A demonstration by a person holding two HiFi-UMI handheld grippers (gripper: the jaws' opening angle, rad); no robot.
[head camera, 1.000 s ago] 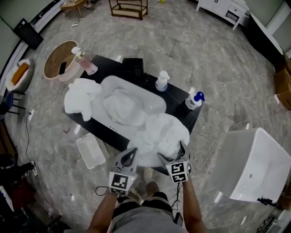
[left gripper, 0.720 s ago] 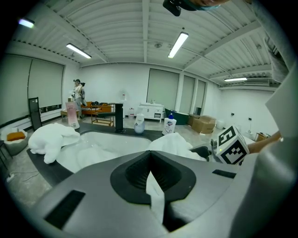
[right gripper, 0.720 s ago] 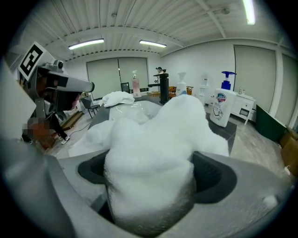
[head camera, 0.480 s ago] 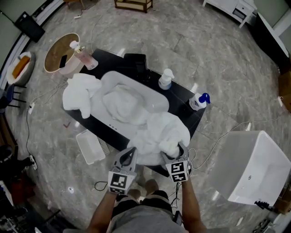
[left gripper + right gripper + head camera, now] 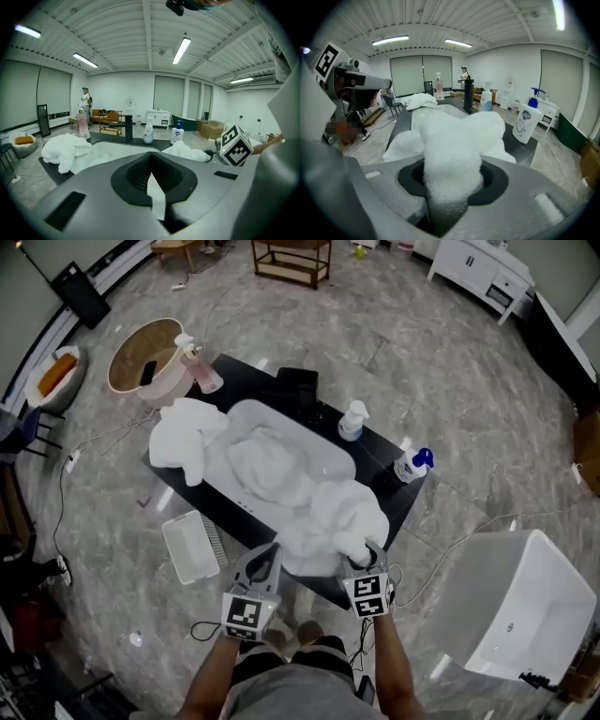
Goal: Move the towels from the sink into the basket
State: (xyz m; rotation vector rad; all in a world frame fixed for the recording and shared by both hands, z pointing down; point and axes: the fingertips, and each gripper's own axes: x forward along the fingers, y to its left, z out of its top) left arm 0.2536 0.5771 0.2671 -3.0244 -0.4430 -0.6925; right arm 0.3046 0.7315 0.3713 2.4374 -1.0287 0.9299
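**Head view.** The jaws of the right gripper (image 5: 370, 547) have just been closing, and a fold of the nearest towel (image 5: 342, 507) is now clamped between them at the front edge of the black counter (image 5: 382, 448). That towel is draped from the rim of the sink (image 5: 246, 413) out over the counter. A second towel (image 5: 267, 465) is left in the basin and a third towel (image 5: 183, 432) is heaped at the counter's left end; neither has been disturbed. The grasp on the first towel is judged made, while the lift and the carry to the small white basket (image 5: 190, 547) on the floor are not yet done. Both forearms are held forward and close together, with the grippers angled downward. The left gripper (image 5: 272, 549) is held with its tip at the towel's lower edge.

**Left gripper view.** The jaws are drawn together. Only a thin white sliver is seen in the slit, and whether it is a pinch of towel cannot be told.

**Right gripper view.** The gap is filled by a thick roll of towel, into which the pads are pressed. A soap bottle (image 5: 526, 119) is seen standing on the counter to the right.
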